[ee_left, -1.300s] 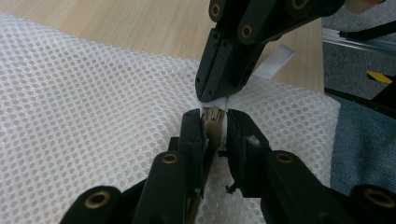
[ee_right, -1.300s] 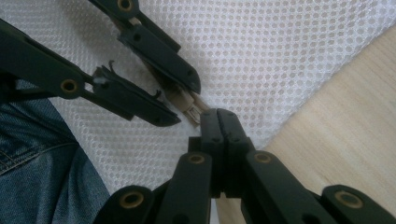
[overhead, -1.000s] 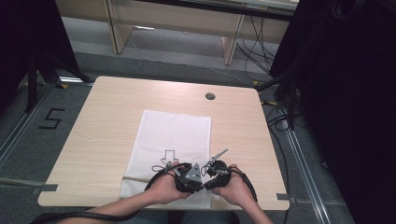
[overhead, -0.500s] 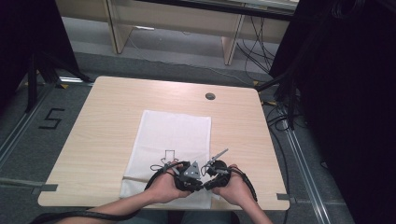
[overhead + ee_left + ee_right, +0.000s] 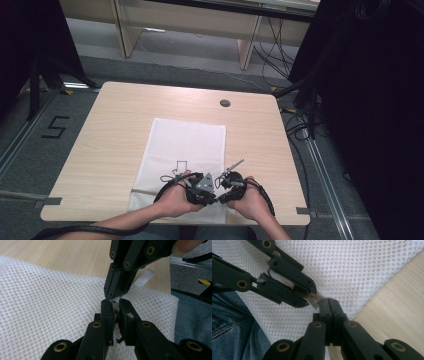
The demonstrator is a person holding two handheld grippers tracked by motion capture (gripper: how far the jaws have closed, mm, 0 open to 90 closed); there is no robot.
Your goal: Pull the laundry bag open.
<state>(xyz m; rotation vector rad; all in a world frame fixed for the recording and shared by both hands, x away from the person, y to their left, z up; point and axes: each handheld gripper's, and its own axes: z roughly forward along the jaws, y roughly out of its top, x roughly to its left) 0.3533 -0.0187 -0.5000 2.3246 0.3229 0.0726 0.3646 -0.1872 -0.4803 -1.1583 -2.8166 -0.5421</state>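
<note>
At the near edge of the bench (image 5: 125, 125), I am holding my left claw (image 5: 114, 305) and my right claw (image 5: 329, 302) tip to tip over the white mesh bag (image 5: 185, 150), which is lying flat down the middle of the bench with its near end under my hands. My left claw is clamping a small brownish tuft (image 5: 115, 305) between its jaws, just where the mesh edge is gathered. My right claw is pressed fully together, and I cannot tell whether it is pinching any mesh. Against the high view of half a second ago, both hands, the bag and the thin stick-like piece (image 5: 234, 165) jutting up beside my right hand are sitting in the same spots; nothing is visibly shifting.
</note>
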